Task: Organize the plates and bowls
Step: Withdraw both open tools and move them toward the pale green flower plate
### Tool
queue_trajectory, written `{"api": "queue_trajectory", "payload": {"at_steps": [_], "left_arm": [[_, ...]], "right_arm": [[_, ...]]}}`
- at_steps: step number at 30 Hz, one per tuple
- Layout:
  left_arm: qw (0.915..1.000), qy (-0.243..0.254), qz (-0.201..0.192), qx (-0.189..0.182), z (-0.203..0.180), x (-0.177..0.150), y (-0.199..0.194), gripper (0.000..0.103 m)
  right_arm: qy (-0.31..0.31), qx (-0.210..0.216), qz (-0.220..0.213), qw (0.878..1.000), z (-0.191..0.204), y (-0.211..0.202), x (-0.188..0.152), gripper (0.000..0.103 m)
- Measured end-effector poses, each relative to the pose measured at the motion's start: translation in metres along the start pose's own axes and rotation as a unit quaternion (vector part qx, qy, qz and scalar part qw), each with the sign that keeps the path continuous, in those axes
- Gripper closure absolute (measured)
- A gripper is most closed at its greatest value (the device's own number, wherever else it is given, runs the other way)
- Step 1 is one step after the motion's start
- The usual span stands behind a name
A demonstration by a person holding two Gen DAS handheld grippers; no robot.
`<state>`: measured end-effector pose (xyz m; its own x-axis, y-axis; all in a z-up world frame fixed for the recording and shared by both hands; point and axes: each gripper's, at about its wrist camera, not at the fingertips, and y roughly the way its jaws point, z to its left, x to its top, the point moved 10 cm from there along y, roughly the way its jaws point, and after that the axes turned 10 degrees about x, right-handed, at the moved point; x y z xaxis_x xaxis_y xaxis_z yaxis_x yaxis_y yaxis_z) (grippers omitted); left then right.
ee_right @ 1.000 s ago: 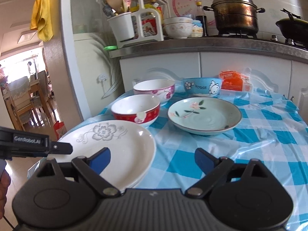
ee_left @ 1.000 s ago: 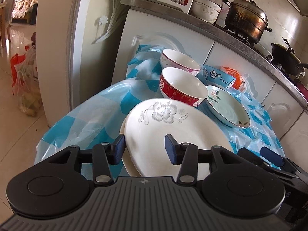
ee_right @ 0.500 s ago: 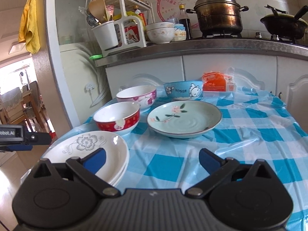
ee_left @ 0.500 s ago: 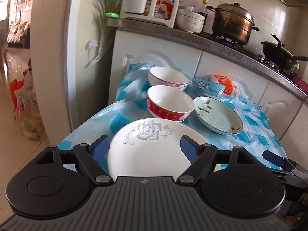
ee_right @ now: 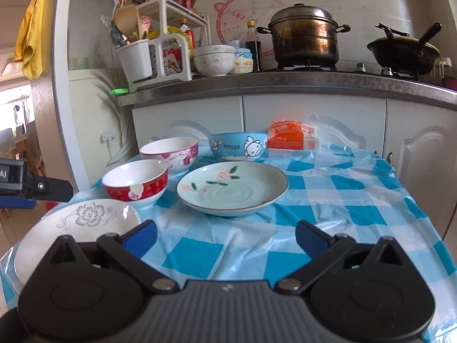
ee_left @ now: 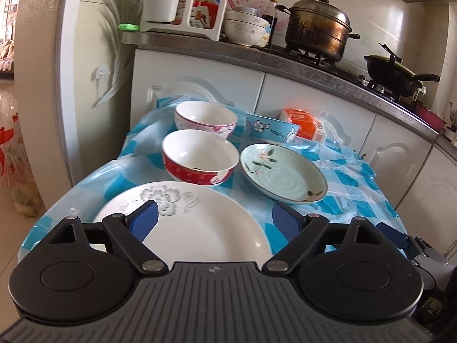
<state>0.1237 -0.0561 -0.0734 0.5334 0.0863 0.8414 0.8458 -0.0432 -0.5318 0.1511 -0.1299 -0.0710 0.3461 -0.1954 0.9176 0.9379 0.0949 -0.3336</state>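
Note:
A white plate with a grey flower lies at the table's near left, on another white plate. Behind it stand a red bowl and a pink-flowered bowl. A pale green plate lies to their right, and a blue cartoon bowl behind it. My left gripper is open and empty above the white plate's near part. My right gripper is open and empty over the cloth in front of the green plate.
The table wears a blue-checked plastic cloth. An orange packet lies at the back by white cabinets. The counter above holds a utensil rack, stacked bowls, a steamer pot and a wok. A fridge stands left.
My left gripper opened wide and drew back and up from the white plates, leaving them on the table. My right gripper also drew back a little, still open.

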Motion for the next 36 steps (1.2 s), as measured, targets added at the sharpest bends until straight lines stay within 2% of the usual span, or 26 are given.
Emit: {"api": "queue_trajectory", "payload": {"at_steps": [6,10,15,19,21,24,26,30,36], "left_arm": [[0.9998,0.0,0.0,-0.02,-0.022,0.003,0.003,0.0],[0.9994,-0.018,0.0,-0.031,-0.033,0.005,0.011,0.0],[0.9991,-0.011,-0.015,-0.037,-0.05,0.007,0.02,0.0],[0.9988,-0.001,-0.028,-0.039,-0.063,0.009,0.029,0.0],[0.9992,-0.005,-0.018,-0.037,-0.066,0.007,0.036,0.0],[0.9995,0.001,-0.008,-0.031,-0.072,0.003,0.046,0.0],[0.9997,0.016,-0.004,-0.02,-0.075,0.0,0.052,0.0],[0.9984,0.055,0.007,0.007,-0.084,-0.005,0.063,0.0],[0.9986,0.047,0.025,0.003,-0.092,-0.006,0.078,0.0]], "right_arm": [[0.05,-0.003,-0.009,0.999,-0.025,-0.002,0.002,0.001],[0.093,-0.013,-0.02,0.995,-0.049,-0.003,0.0,0.001],[0.103,-0.025,-0.032,0.994,-0.069,-0.005,0.003,0.001],[0.103,-0.063,-0.002,0.993,-0.089,-0.002,0.006,0.001],[0.105,-0.083,0.026,0.991,-0.097,0.003,0.003,0.001],[0.1,-0.134,0.067,0.984,-0.111,0.006,-0.001,0.001],[0.094,-0.147,0.081,0.981,-0.117,0.005,0.001,0.001],[0.077,-0.147,0.088,0.982,-0.12,0.002,0.013,0.001],[0.09,-0.102,0.046,0.99,-0.124,0.005,0.023,0.001]]}}
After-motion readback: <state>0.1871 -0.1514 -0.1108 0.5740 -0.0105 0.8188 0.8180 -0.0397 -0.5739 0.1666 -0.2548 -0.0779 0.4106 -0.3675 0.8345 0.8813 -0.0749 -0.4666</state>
